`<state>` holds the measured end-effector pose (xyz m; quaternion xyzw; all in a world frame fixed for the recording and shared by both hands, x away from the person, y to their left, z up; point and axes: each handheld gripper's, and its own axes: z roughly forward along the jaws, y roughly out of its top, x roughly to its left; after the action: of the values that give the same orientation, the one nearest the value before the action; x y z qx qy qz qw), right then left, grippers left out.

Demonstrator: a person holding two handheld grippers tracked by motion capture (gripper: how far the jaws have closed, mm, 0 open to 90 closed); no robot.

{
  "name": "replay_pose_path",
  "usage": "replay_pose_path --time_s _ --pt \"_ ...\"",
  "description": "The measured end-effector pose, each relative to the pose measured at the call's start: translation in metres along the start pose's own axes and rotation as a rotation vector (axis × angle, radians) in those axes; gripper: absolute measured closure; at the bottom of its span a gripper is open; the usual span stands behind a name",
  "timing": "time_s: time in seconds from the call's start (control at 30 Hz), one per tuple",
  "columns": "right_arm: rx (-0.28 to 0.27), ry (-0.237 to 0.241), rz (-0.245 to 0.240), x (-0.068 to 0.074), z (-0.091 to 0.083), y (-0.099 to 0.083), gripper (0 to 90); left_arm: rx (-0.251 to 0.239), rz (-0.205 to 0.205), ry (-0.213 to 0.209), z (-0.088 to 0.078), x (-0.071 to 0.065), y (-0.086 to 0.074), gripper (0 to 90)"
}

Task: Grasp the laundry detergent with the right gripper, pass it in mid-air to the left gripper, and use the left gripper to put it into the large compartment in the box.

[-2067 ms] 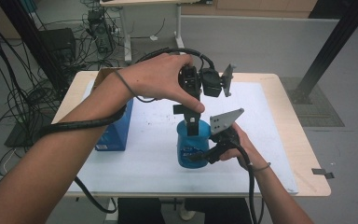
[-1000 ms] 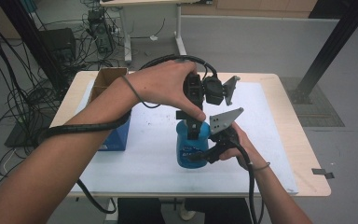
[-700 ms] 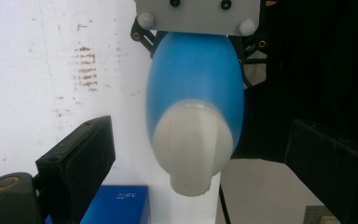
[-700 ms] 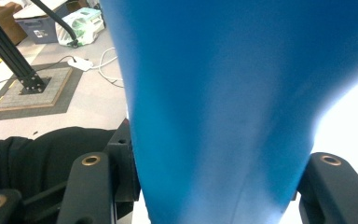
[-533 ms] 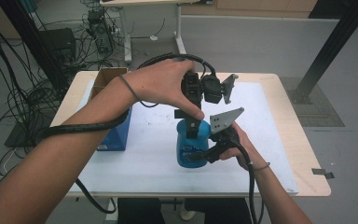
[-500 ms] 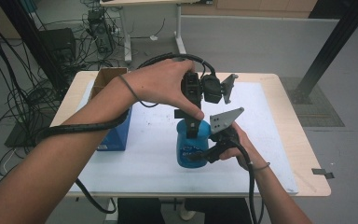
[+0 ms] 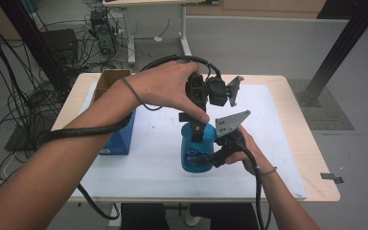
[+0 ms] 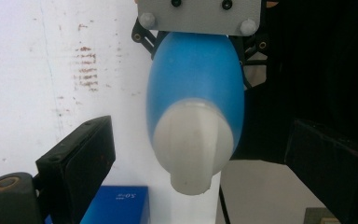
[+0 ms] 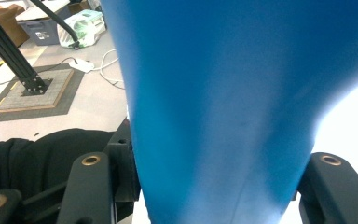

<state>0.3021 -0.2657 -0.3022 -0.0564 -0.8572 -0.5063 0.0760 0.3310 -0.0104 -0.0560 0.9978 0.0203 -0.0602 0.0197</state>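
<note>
Both tongs work on one blue bottle (image 7: 197, 152) standing upright on the white mat (image 7: 278, 158) near the table's middle. Right gripper (image 7: 219, 143) comes in from the bottle's 4 o'clock side and is clamped on its body; in the right gripper view the blue wall fills the gap between the two black jaws, pressed on both sides. Left gripper (image 7: 197, 125) hangs above, pointing down at the bottle's top, its jaws spread wide on either side of the white cap (image 8: 193, 144) with clear gaps, holding nothing. At about 9 o'clock from the bottle a blue box (image 7: 120, 136) lies on the mat, with an open cardboard box (image 7: 109, 79) beyond it at 10 o'clock, both well apart from the bottle. Cables trail off both grippers toward the table's near edge.
</note>
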Motion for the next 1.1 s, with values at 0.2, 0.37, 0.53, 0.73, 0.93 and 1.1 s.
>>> replay_pose_path --time_s 0.2,0.37,0.53,0.73,0.93,1.1 --pt "-0.002 -0.001 0.0 0.0 -0.0002 -0.0003 42.4 0.003 0.0 -0.002 -0.0002 0.0 0.0006 8.8" --pt "-0.003 -0.002 -0.002 0.0001 -0.0006 -0.0004 42.5 0.001 -0.002 -0.002 0.0002 0.0003 -0.0001 8.8" --pt "-0.003 -0.003 -0.003 0.0004 -0.0008 -0.0002 42.5 0.0 0.0 0.0 -0.001 -0.0002 0.0007 8.8" --pt "0.0 -0.003 -0.003 0.0006 -0.0008 0.0007 42.5 0.0 0.004 0.002 -0.0023 -0.0007 0.0011 8.8" --pt "-0.003 -0.004 -0.007 0.0001 -0.0011 -0.0001 42.5 0.0 -0.003 0.002 -0.0013 -0.0004 0.0 8.8" --pt "-0.003 -0.005 -0.004 0.0007 -0.0011 0.0001 42.5 0.0 0.0 0.0 -0.0006 -0.0003 0.0003 8.8"
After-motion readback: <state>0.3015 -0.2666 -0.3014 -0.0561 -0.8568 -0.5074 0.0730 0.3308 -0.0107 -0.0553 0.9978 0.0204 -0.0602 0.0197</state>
